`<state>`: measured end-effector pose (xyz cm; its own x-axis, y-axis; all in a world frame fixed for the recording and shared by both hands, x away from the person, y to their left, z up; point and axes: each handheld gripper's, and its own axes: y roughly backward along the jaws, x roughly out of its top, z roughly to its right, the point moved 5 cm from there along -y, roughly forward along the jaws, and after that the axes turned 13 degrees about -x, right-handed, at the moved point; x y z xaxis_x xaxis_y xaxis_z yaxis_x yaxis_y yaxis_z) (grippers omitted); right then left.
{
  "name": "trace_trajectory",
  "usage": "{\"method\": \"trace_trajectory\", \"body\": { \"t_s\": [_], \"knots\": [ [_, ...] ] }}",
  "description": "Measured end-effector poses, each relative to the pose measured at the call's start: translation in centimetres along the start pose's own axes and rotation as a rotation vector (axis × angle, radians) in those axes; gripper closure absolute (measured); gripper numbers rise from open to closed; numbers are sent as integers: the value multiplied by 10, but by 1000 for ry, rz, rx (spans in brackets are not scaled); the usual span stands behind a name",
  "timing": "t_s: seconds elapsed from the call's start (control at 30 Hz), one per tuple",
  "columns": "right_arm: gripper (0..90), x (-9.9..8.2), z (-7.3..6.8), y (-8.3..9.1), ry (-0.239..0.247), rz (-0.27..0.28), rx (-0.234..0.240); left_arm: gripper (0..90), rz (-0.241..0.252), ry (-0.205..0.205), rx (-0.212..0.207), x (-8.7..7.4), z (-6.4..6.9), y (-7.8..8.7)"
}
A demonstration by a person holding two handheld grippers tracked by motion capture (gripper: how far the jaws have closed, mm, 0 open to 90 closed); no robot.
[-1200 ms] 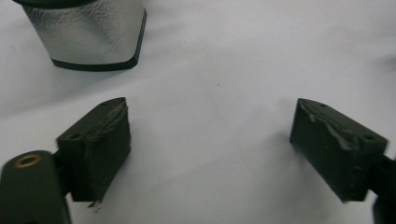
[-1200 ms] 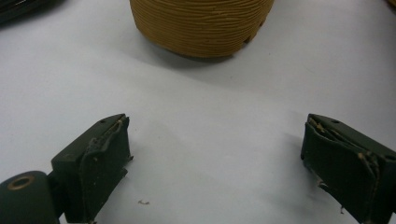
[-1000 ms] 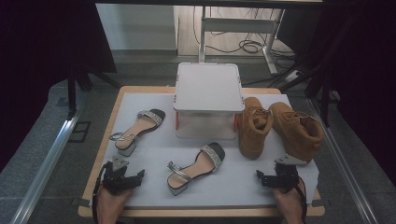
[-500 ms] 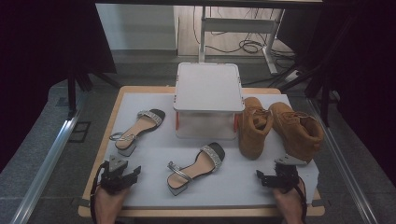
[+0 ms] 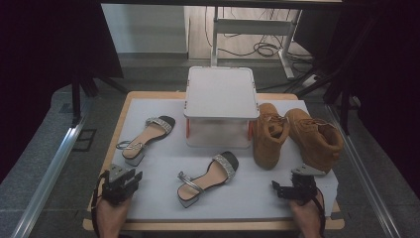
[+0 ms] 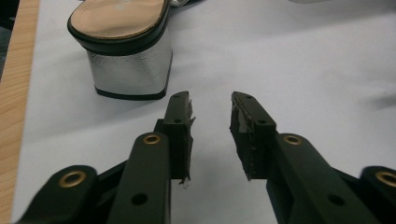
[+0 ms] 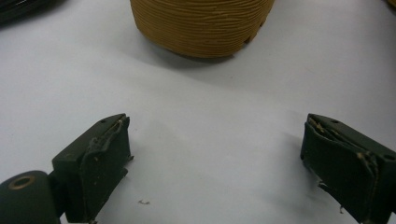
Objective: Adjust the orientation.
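Closing left gripper faces sandal; box behind.

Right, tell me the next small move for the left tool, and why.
Probably reopen the left tool and ease it forward to the sandal ahead. Its jaws have just been closing with nothing between them, over bare mat, and the sandal's silver block heel stands just beyond the tips, untouched.

a white lidded box stands mid-table on the pale mat, far tan boot beside it.
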<state>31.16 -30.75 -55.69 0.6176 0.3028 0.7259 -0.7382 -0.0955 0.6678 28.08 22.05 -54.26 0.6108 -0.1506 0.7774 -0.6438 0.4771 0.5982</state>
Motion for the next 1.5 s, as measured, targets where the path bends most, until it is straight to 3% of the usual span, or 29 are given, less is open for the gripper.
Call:
{"method": "trace_trajectory", "body": {
  "t_s": [0.13, 0.3, 0.4, 0.7, 0.87, 1.07, 1.23, 1.5],
  "knots": [
    [83, 0, 0, 0, 0, 0, 0, 781, -8, 9, 9, -1, -4, 0],
    [84, 0, 0, 0, 0, 0, 0, 879, 18, 6, 53, 1, -11, 6],
    [85, 0, 0, 0, 1, 1, 0, 891, 44, 24, 61, 2, -17, 11],
    [85, 0, 0, 0, 0, 0, 1, 892, 29, 54, 109, 1, -39, 10],
    [85, 0, 0, 0, 0, 0, 1, 892, 27, 89, 82, 4, -52, 7],
    [85, 0, 0, 0, 0, 0, 0, 892, 27, 92, 98, 9, -67, 1],
    [85, 0, 0, 0, 0, 0, 0, 893, 21, 122, 81, 14, -79, -7],
    [85, 0, 0, 0, 0, 0, 0, 892, 30, 123, 96, 20, -87, -15]
  ]
}}
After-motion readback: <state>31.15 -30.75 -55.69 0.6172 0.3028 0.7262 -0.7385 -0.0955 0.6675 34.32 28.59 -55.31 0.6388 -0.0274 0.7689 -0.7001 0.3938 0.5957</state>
